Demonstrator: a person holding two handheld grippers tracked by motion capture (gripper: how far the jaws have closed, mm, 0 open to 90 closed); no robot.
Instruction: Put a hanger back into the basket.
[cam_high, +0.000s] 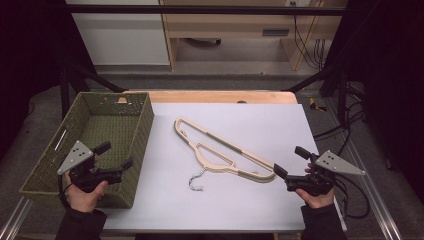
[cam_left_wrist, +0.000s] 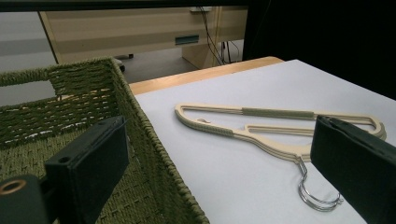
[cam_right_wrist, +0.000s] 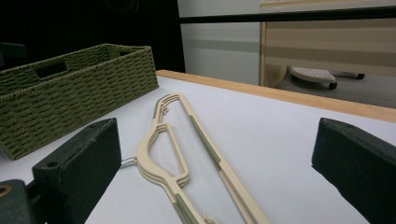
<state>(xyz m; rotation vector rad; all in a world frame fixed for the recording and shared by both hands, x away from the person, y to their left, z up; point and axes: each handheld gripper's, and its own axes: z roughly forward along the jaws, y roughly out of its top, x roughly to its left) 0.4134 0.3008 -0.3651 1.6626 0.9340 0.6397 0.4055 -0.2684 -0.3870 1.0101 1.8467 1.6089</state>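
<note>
Nothing begun: hangers (cam_high: 220, 152) lie mid-worktop, basket (cam_high: 141, 131) at nine o'clock, left tool (cam_high: 114, 161) and right tool (cam_high: 290, 162) released.

Two handheld grippers, each carried in one bare hand with a dark sleeve reaching the wrist. The left gripper (cam_high: 114, 156) and the right gripper (cam_high: 291, 161) share one build: a black body, two black block-shaped jaws, and a grey three-cornered plate on top, dotted with small dark holes. A black cable trails from each body, looping below the left hand (cam_high: 85, 196) and curling beside the right hand (cam_high: 316, 198). In the left gripper view and the right gripper view, each near jaw shows a matt black face with a small round hole on its top edge and a brass-coloured ring at the lower corner.
</note>
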